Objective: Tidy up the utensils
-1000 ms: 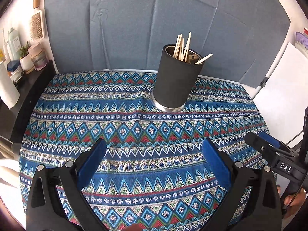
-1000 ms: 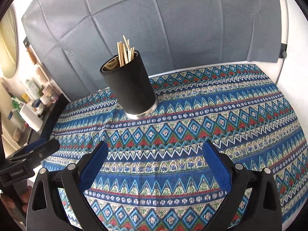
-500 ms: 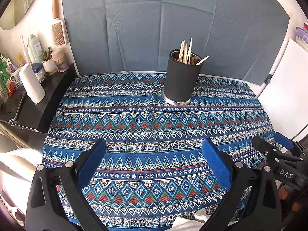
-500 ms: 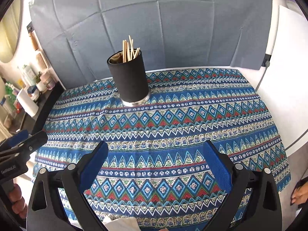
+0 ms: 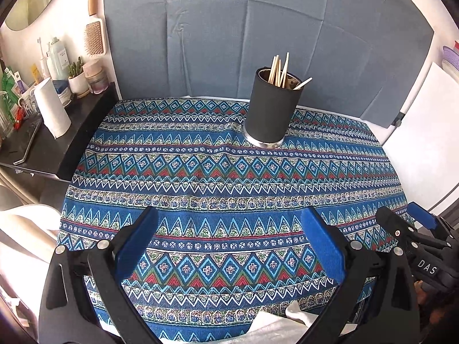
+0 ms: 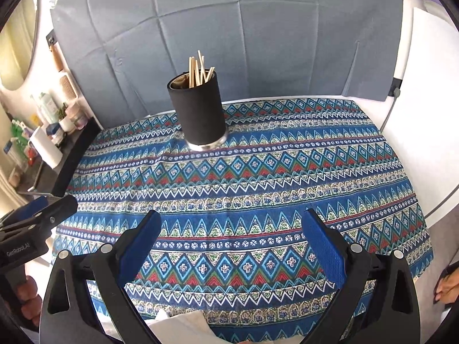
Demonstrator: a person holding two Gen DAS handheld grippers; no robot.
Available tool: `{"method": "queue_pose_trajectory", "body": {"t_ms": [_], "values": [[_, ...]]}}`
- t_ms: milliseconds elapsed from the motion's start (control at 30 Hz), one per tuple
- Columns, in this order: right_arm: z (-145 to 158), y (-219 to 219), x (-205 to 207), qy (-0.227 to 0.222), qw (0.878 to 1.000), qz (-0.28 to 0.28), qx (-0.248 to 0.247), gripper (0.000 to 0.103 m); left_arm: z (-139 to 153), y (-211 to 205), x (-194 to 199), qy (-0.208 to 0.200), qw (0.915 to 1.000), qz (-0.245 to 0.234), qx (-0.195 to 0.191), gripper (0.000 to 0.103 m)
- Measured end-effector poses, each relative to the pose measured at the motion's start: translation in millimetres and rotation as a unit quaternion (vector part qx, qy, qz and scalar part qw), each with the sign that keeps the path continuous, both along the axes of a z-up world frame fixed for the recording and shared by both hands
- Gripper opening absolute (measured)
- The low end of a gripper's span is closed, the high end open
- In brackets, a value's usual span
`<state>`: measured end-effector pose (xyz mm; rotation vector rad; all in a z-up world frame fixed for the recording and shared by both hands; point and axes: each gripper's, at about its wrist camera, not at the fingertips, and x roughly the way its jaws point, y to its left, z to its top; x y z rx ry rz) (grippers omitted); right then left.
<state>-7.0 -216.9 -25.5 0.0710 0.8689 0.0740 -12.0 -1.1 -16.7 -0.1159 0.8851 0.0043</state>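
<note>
A black cylindrical holder with a silver base stands upright near the far edge of the patterned blue tablecloth. Several wooden chopsticks stick out of its top. The holder also shows in the right wrist view with the chopsticks. My left gripper is open and empty, above the near part of the cloth. My right gripper is open and empty too, well short of the holder. Each gripper shows at the edge of the other's view: the right one and the left one.
A black side shelf at the left holds a paper roll, bottles and jars. A grey cloth backdrop hangs behind the table. A white board stands at the right. White cloth lies at the near edge.
Both grippers have pulled back and up from the holder, which now looks smaller and farther. Both stay open and empty.
</note>
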Motion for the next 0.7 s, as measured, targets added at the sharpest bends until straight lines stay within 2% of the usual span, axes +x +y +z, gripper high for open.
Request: {"method": "queue_pose_trajectory", "body": {"t_ms": [700], "values": [[2, 7, -11, -0.006, 1.0, 0.003, -0.007, 0.094, 3, 4, -13, -0.008, 0.9999, 0.006, 0.007, 0.097]]}}
